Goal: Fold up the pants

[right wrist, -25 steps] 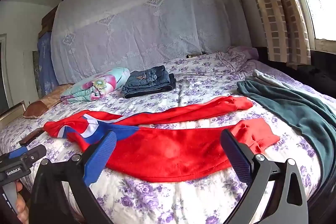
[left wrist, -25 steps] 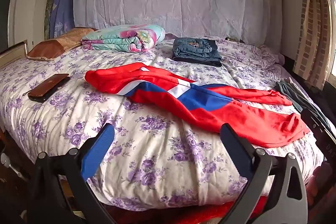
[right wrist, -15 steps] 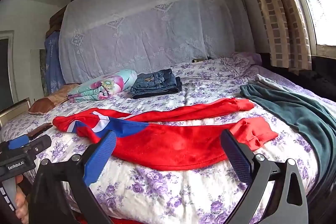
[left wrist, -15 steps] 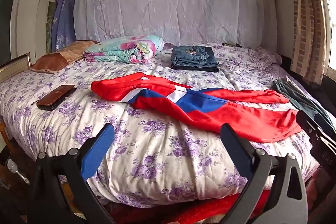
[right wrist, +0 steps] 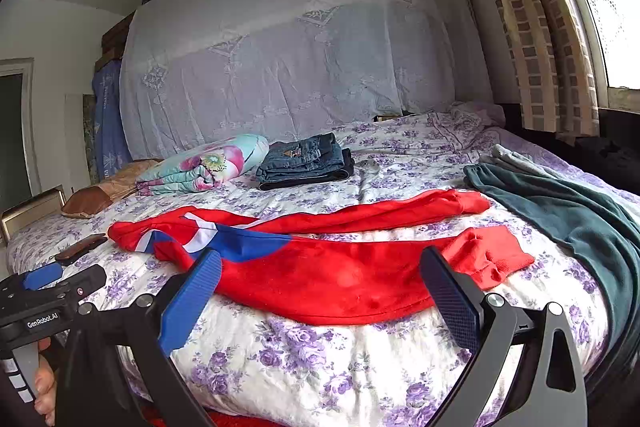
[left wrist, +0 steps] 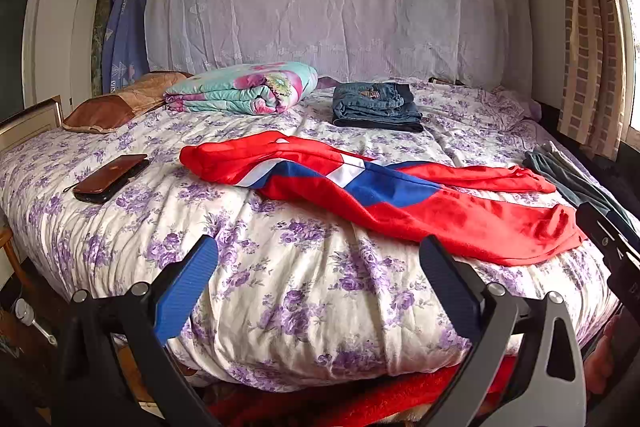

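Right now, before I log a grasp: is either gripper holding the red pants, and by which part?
Nothing is held. The left gripper and right gripper are open, short of the red pants.

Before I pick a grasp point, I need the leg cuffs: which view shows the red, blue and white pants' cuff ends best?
The right wrist view: both cuffs of the red pants lie unobstructed. The left wrist view shows them farther off, edge-on.

bed (left wrist: 280, 291): purple floral cover
headboard (left wrist: 336, 7): white lace drape
window (right wrist: 612, 7): right, daylight, checked curtain (right wrist: 532, 39)
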The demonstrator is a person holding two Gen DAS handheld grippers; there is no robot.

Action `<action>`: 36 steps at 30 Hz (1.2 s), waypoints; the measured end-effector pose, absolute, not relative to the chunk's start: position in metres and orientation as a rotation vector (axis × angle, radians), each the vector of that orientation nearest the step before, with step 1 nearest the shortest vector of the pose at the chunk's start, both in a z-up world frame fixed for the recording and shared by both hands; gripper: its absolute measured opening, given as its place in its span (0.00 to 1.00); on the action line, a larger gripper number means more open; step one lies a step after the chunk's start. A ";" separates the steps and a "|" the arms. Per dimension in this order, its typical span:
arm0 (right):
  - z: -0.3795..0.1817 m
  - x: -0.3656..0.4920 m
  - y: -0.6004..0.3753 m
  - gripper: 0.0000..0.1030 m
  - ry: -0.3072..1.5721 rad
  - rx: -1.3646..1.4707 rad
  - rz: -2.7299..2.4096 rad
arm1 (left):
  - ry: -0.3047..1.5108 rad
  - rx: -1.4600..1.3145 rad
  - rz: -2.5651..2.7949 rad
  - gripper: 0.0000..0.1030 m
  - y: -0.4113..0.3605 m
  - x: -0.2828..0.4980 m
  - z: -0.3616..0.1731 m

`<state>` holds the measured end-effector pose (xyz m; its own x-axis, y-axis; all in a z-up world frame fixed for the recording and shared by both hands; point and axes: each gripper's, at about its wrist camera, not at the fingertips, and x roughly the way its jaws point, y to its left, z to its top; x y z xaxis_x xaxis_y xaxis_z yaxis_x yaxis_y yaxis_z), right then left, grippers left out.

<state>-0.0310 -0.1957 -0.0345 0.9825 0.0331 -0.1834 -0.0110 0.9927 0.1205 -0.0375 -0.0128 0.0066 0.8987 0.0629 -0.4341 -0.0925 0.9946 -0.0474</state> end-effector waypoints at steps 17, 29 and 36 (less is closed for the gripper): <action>-0.034 -0.031 -0.197 0.97 0.193 0.111 0.029 | 0.449 -0.074 0.082 0.95 -0.008 -0.038 -0.001; -0.035 -0.031 -0.196 0.97 0.195 0.109 0.031 | 0.451 -0.077 0.081 0.95 -0.006 -0.039 -0.002; -0.036 -0.030 -0.195 0.97 0.197 0.110 0.032 | 0.452 -0.078 0.081 0.95 -0.006 -0.038 -0.001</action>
